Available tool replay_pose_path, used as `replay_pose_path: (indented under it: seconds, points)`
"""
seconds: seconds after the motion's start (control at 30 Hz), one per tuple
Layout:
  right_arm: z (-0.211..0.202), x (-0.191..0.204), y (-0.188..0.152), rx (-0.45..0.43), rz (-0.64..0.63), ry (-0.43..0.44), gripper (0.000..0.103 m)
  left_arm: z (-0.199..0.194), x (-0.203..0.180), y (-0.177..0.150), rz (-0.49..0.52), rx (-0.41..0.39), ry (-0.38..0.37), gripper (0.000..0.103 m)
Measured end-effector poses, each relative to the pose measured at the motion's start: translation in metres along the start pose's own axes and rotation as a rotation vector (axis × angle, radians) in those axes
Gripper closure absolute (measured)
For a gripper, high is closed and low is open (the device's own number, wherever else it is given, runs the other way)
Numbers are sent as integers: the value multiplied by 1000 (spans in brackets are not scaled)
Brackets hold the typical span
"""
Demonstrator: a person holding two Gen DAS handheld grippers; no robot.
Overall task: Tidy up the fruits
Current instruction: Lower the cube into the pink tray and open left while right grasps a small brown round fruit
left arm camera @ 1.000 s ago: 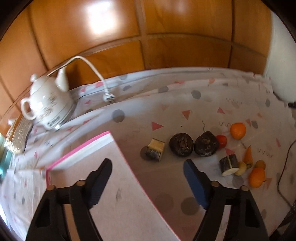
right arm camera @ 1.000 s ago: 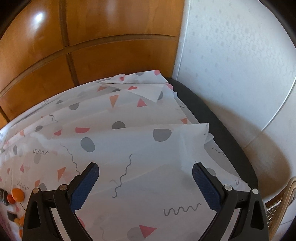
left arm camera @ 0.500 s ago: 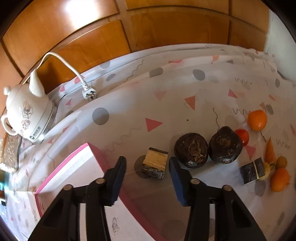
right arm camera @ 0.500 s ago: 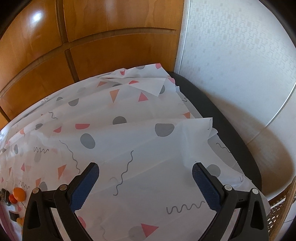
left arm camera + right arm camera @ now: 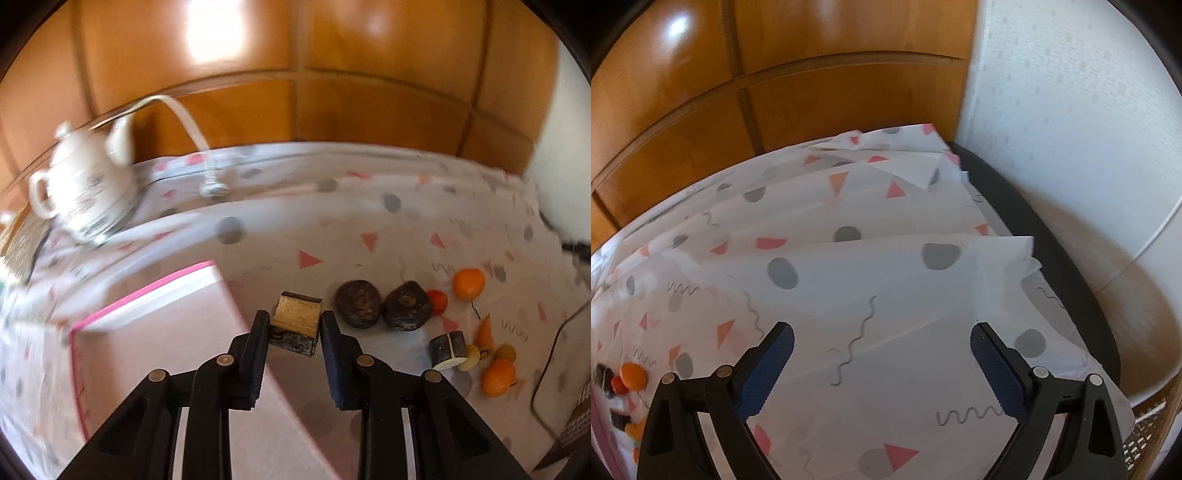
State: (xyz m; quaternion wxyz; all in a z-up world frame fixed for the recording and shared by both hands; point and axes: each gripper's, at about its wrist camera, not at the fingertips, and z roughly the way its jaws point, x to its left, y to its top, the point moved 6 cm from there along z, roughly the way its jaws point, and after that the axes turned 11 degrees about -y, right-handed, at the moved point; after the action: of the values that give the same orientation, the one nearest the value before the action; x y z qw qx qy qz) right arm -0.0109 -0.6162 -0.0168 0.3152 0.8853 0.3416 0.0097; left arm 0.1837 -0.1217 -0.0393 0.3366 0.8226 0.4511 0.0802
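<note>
Left wrist view: left tool (image 5: 294, 324) having just been closing, now clenching a cut fruit chunk (image 5: 295, 322) (dark rind, pale yellow face) between both pads, at the right edge of the pink-rimmed board (image 5: 155, 354). Sitting to the right on the patterned tablecloth (image 5: 369, 206): two dark round fruits (image 5: 384, 308), a small red fruit (image 5: 437, 301), an orange fruit (image 5: 468, 282), a second dark cut chunk (image 5: 447, 349) and smaller orange pieces beyond. Standing well apart at the far left: a white teapot-shaped kettle (image 5: 83, 195) with its cord. Judging the step in hand as lifting the chunk and carrying it toward the board; keeping the squeeze gentle and even, pads flat on the cut sides (soft flesh likely bruising or slipping), raising straight before swinging left, clearing the board's rim.

Right wrist view: right tool (image 5: 882, 369) released, pads standing wide with nothing between them, hovering over bare cloth near the counter's dark edge (image 5: 1052, 258). Showing only at the far left: the orange fruit and its neighbours, well apart from this tool. Keeping it parked clear of the left tool's path seeming wise.
</note>
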Motion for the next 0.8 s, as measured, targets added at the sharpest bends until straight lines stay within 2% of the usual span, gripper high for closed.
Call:
replay_pose_path:
  seconds: [0.13, 0.27, 0.53, 0.63, 0.67, 0.8]
  points:
    - [0, 13, -4, 9, -39, 36, 11, -27, 25, -15, -89, -27, 55, 75]
    - [-7, 37, -11, -3, -117, 111, 17, -48, 47, -40, -159, -26, 88, 75]
    - [-33, 101, -38, -53, -375, 298, 39, -68, 72, -87, -267, -28, 106, 75]
    - [-49, 130, -58, -78, -514, 381, 47, -73, 78, -99, -294, -30, 115, 75]
    - [-54, 138, -65, -86, -558, 400, 53, -74, 79, -101, -300, -31, 117, 75]
    - [-70, 165, -94, -104, -715, 464, 64, -80, 86, -112, -331, -35, 126, 75]
